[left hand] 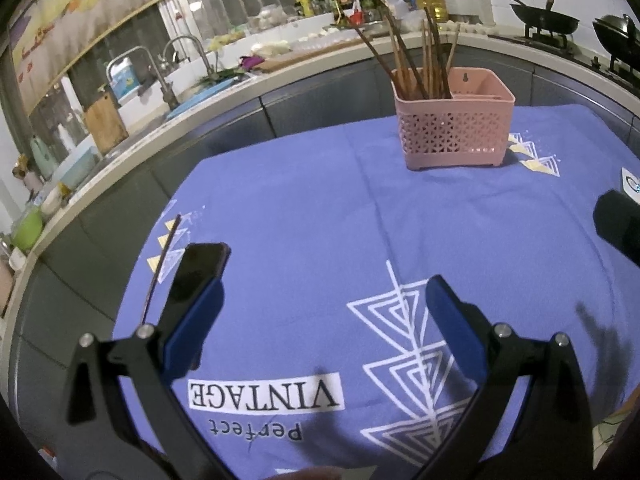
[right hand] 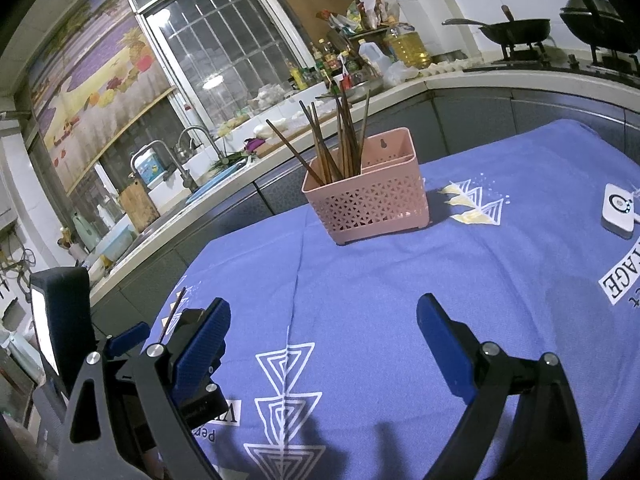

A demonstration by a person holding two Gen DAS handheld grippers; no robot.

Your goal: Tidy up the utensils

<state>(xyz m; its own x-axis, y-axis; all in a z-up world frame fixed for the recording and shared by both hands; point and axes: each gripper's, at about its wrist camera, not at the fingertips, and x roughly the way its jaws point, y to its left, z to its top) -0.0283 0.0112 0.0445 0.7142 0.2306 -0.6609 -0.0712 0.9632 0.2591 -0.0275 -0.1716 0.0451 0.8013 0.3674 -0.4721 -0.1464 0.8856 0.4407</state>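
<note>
A pink perforated utensil basket (left hand: 456,132) stands at the far side of the blue cloth-covered table (left hand: 304,208), with several brown chopsticks (left hand: 424,60) upright in its left compartment; the right compartment looks empty. It also shows in the right wrist view (right hand: 372,196) with the chopsticks (right hand: 340,140). One loose chopstick (left hand: 162,264) lies near the table's left edge, just left of my left gripper's left finger; it shows in the right wrist view (right hand: 172,314) too. My left gripper (left hand: 326,280) is open and empty above the cloth. My right gripper (right hand: 324,320) is open and empty.
A white round-buttoned device (right hand: 618,210) lies on the cloth at the right. A kitchen counter with sink (left hand: 176,92), cutting board, bottles and woks (left hand: 548,20) runs behind the table. The left gripper's body (right hand: 132,352) sits left of my right gripper.
</note>
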